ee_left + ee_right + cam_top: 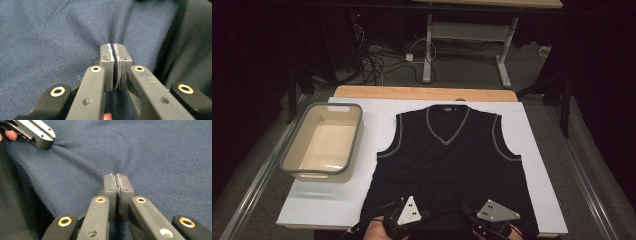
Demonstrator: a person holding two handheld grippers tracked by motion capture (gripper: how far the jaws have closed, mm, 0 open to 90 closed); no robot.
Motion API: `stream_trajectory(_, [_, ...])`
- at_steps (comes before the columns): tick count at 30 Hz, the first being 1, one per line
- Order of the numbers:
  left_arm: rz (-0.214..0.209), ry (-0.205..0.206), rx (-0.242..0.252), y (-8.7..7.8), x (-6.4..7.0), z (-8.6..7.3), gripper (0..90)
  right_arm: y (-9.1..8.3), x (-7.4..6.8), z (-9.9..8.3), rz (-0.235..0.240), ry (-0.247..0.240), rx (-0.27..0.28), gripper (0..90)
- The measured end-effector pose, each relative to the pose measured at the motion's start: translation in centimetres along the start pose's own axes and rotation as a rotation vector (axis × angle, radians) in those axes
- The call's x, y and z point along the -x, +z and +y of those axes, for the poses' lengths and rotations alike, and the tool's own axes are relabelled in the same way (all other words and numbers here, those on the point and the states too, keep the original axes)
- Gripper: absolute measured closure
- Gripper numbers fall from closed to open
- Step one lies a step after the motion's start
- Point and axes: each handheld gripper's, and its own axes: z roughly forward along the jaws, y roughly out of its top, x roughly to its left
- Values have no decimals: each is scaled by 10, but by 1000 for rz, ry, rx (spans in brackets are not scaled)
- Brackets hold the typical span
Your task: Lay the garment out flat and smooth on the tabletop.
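A dark sleeveless V-neck vest (pixel 447 160) with pale trim lies flat on the white board (pixel 327 200), collar away from me. Both grippers are at its near hem. My left gripper (pixel 113 47) is shut, and the navy knit (pixel 62 45) puckers toward its tips. My right gripper (pixel 116 176) is shut too, with a fold of the vest (pixel 162 165) gathered at its pads. The left gripper (pixel 37 135) also appears at the top left of the right gripper view, pinching the cloth. In the high view the left gripper (pixel 408 212) and right gripper (pixel 494 212) sit side by side, held by hands.
A beige and grey plastic basin (pixel 357 132) stands empty on the board to the left of the vest. The wooden table edge (pixel 422 92) lies beyond the collar. Cables and another table's legs are on the floor behind. Metal rails run along both sides.
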Motion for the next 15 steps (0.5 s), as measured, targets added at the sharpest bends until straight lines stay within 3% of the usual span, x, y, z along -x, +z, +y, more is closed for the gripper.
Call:
stream_trajectory(7, [-82, 44, -6, -11, 22, -8, 839, -25, -14, -14, 60, -22, 12, 892])
stream_trajectory(10, [-85, 33, -13, -9, 21, -10, 834, -29, -17, -17, 76, -22, 10, 883])
stream_trajectory(12, [-92, 14, 5, -12, 16, -9, 768, -29, -14, -16, 83, -18, 24, 834])
stream_trajectory(14, [-69, 3, 36, -22, 8, -9, 656, -32, -11, -14, 90, 6, 46, 706])
stream_trajectory(15, [-22, -7, 57, -29, 3, -10, 600, -35, -9, -14, 71, 11, 57, 664])
